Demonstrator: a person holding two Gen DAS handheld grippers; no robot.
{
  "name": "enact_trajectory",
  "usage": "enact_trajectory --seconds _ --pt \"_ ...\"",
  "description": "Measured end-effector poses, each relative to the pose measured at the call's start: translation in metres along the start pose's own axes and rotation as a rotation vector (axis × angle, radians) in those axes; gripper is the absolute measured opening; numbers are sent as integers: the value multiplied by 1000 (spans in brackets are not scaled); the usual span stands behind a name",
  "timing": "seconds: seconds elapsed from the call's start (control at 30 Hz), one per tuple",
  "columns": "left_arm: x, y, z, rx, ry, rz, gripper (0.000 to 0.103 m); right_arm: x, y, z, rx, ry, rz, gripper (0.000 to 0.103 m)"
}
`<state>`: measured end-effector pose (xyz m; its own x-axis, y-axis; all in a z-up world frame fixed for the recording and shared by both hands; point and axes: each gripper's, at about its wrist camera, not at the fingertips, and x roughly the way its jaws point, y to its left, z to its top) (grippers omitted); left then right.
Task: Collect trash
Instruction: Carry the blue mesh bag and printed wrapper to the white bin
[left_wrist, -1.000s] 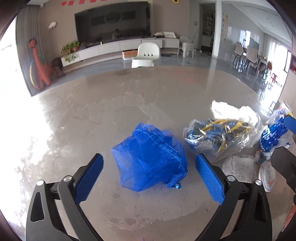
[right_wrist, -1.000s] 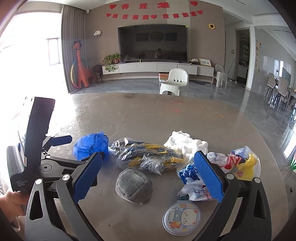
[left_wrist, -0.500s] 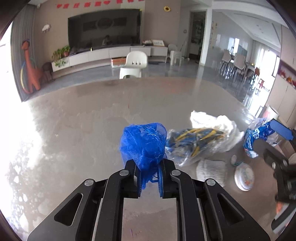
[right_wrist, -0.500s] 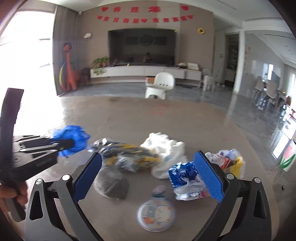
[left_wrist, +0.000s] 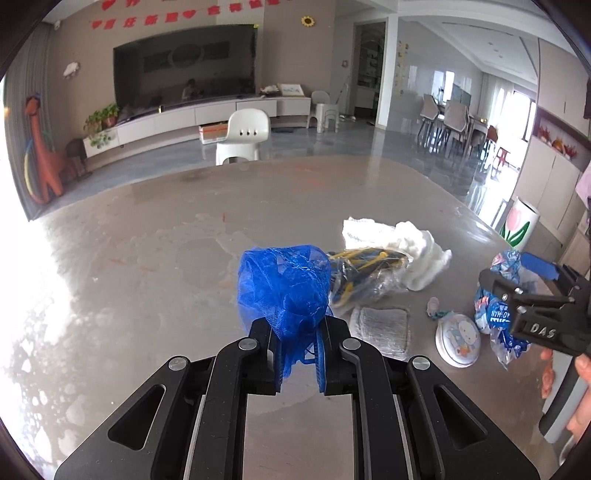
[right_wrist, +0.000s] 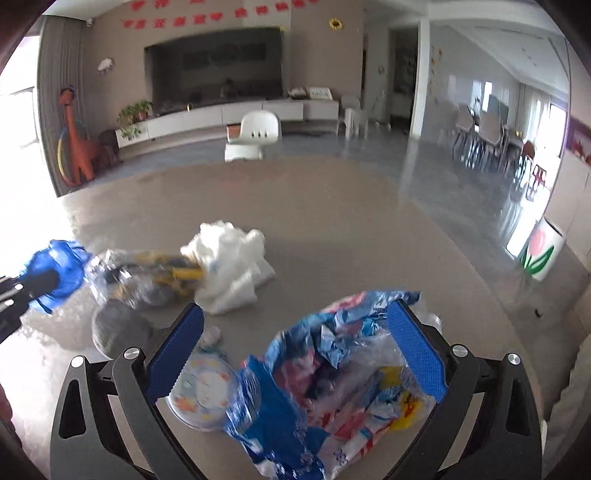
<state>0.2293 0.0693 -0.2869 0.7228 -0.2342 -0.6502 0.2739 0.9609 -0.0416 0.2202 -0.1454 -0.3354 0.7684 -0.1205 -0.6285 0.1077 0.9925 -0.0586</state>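
My left gripper (left_wrist: 297, 354) is shut on a blue mesh bag (left_wrist: 282, 286) and holds it just above the grey table; it also shows at the left of the right wrist view (right_wrist: 55, 275). My right gripper (right_wrist: 295, 350) is open, its jaws straddling a crumpled blue, white and red plastic wrapper (right_wrist: 325, 391); the same wrapper (left_wrist: 498, 314) shows in the left wrist view. A clear bag with yellow and blue contents (left_wrist: 365, 273), a white crumpled bag (left_wrist: 402, 240), a grey cloth pad (left_wrist: 384, 325) and a round cartoon lid (left_wrist: 458, 338) lie between the grippers.
The grey table (left_wrist: 147, 266) stretches far and left. A white chair (left_wrist: 245, 136) stands beyond its far edge. A white bin with a tulip picture (left_wrist: 521, 227) stands on the floor to the right.
My left gripper closed on the blue mesh bag and lifted it. My right gripper moved forward and right, over the blue and white wrapper, still open.
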Motion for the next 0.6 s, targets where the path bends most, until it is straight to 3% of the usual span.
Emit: enact_trajectory --seconds 0.2,0.3,0.37,0.43,0.47,0.53,0.6 --pt "-2 0 -4 -15 4 -14 12 -1 -3 -19 -51 42 -88 96" --pt "-6 -2 -6 -9 -1 -18 12 -1 -18 -28 4 65 -46 89" --pt "-6 -5 -6 0 -4 -22 12 -1 -23 -30 17 87 -16 82" --pt "-7 -9 -7 13 -5 -23 13 -2 -25 -30 19 111 5 62" --pt "-9 -11 -8 17 -7 -26 13 -4 -27 -29 29 115 23 58" --pt "-16 -14 -9 26 -16 -28 13 -18 -36 -25 56 102 61 40" --pt "-24 -19 -10 33 -30 -32 13 -40 -42 -20 67 63 94 33"
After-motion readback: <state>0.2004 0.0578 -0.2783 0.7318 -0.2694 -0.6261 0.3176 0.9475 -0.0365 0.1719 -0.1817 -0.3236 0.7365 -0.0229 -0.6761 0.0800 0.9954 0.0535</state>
